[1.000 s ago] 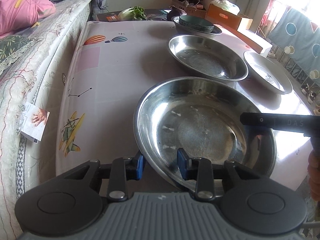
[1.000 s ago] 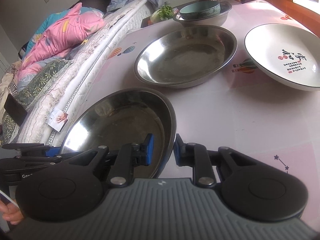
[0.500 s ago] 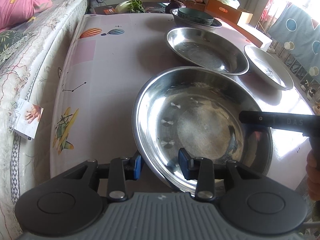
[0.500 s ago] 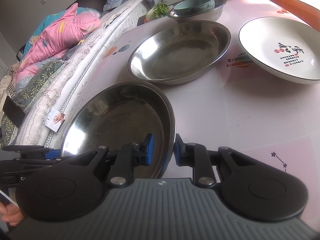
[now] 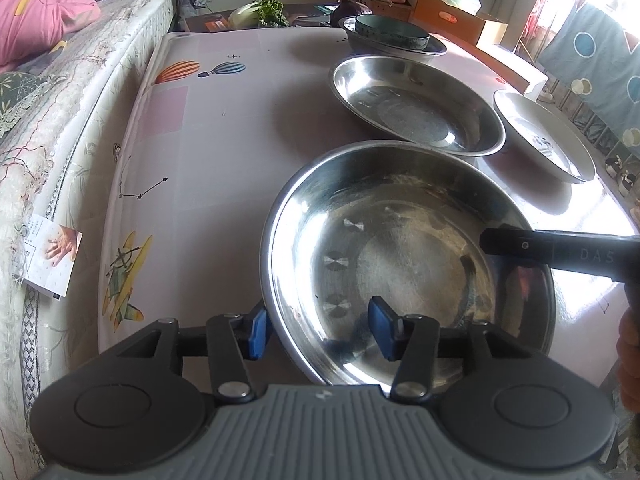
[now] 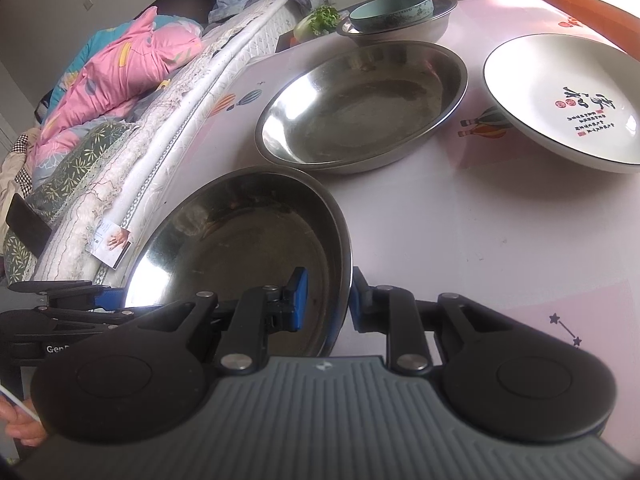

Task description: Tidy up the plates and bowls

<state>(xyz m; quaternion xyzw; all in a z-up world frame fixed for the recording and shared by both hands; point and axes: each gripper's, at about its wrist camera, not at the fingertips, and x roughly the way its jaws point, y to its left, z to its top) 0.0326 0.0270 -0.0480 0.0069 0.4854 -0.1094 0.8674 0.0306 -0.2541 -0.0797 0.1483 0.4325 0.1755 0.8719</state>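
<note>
Since a second ago, left gripper (image 5: 316, 330) jaws opening, rim of near steel plate (image 5: 408, 248) between them, pads apart. Right gripper (image 6: 326, 296) clamped on that plate's rim at 3 o'clock. Two steel plates; second steel plate (image 6: 360, 104) at 12. One white plate (image 6: 568, 100), with unreadable calligraphy, at 2. Farthest: one teal bowl (image 6: 392, 10) in a steel basin (image 6: 400, 30). Right gripper's arm reads "DAS".

Steel plate (image 5: 400, 248) rim between opening jaws
</note>
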